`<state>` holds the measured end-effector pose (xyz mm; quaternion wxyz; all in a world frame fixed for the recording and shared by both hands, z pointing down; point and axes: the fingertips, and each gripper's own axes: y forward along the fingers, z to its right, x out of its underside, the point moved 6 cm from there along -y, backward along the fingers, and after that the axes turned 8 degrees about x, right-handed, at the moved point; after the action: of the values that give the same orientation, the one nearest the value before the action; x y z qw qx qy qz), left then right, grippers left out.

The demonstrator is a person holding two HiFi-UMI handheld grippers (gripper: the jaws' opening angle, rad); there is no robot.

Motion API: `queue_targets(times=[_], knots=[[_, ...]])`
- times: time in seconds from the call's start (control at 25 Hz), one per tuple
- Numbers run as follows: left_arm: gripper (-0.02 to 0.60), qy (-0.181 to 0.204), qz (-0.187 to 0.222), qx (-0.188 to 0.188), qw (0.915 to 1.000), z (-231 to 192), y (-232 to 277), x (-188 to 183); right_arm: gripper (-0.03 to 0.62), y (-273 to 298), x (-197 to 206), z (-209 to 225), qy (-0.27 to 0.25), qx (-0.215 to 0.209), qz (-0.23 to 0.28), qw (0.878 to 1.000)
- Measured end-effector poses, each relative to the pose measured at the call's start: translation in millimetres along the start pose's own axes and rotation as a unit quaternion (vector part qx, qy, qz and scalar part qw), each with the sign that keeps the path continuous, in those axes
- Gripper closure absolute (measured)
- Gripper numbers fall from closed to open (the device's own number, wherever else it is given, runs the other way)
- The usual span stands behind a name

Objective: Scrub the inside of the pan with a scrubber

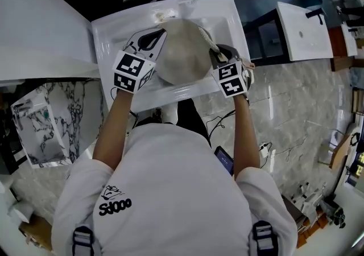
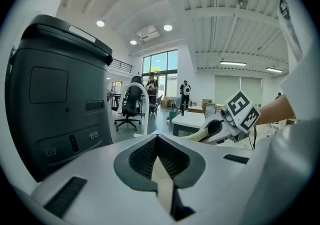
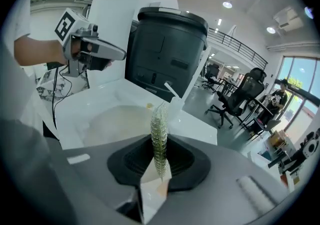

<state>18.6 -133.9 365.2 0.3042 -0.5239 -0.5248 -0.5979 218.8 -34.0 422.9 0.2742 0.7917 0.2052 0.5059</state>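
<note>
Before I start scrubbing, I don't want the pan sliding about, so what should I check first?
1. The scrubber is clamped in the right gripper: ok.
2. The pan sits in the sink: ok.
3. The left gripper steadies the pan: not ok, its jaws are together with nothing between them.
4. The pan's inside faces up: cannot tell.
5. The scrubber is touching the pan: cannot tell.
</note>
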Motion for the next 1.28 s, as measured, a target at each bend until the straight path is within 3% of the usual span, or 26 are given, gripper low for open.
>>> queue_targets(times=[0.2,0.8,1.28], knots=[[0.577,-0.017,-0.019,-0.011,0.9996,-5,15,10,0.517,30,8,5,-0.028,-0.009,-0.026,0.999],[0.577,-0.055,-0.058,-0.061,0.9949,-29,26,42,0.517,110,19,3,0.121,-0.057,-0.092,0.987],[0.577,-0.081,-0.074,-0.091,0.9898,-45,16,61,0.519,151,16,-23,0.163,-0.089,-0.129,0.974]])
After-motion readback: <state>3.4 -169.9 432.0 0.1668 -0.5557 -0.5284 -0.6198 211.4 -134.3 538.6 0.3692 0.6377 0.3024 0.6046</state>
